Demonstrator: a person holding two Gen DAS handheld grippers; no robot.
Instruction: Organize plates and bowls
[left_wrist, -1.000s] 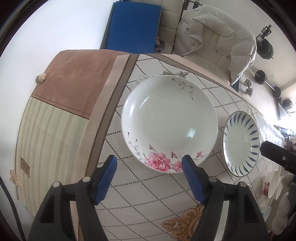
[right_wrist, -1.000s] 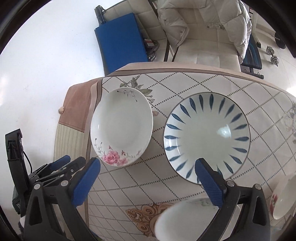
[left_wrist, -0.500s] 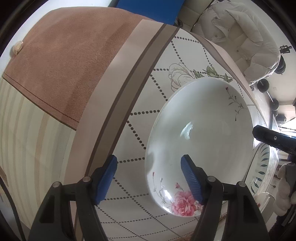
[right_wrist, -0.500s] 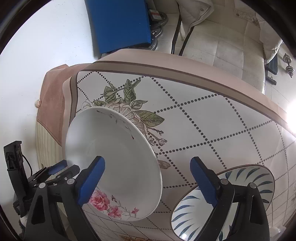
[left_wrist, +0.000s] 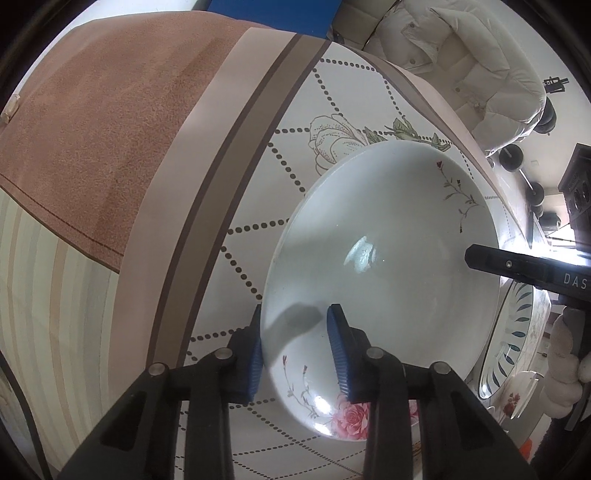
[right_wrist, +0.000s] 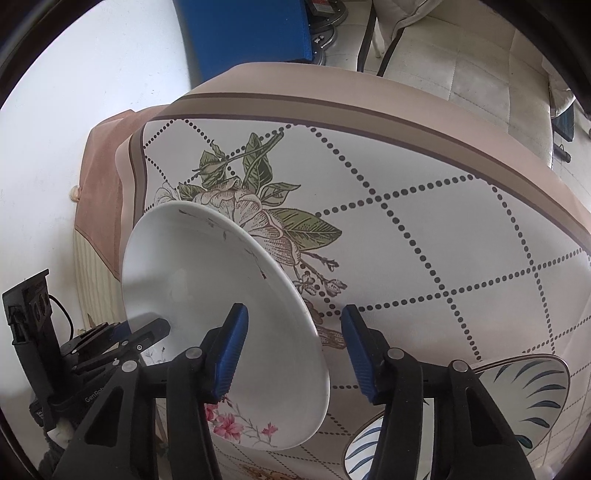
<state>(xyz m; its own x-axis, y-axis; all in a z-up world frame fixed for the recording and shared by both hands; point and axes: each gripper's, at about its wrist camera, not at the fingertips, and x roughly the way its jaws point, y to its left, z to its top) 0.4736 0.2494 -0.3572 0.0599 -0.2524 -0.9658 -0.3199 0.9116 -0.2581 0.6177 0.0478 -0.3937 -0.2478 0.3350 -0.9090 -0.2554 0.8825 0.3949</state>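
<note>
I have both grippers down over the wide white ceramic bowl with pink roses painted on its rim (left_wrist: 380, 273), which sits near the corner of the table on the cream tablecloth with dotted diamond lines and printed flowers (left_wrist: 258, 206). My left gripper (left_wrist: 295, 347) straddles the bowl's near-left rim: one blue ribbed pad lies against the outside wall, the other stands inside the basin. Its jaws have just been closing and now stand narrow with the rim between them; I cannot tell whether both pads press the ceramic. My right gripper (right_wrist: 291, 350) straddles the opposite rim, one blue pad over the white interior, the other outside above the cloth. Its jaws have also just been closing, yet a clear gap remains between the outer pad and the rim, so that grip looks loose and open. Beside the rose bowl, at my right gripper's lower right, lies a white plate with dark blue leaf strokes (right_wrist: 517, 398). A cream padded jacket (left_wrist: 472, 62) hangs over a chair beyond the table.
</note>
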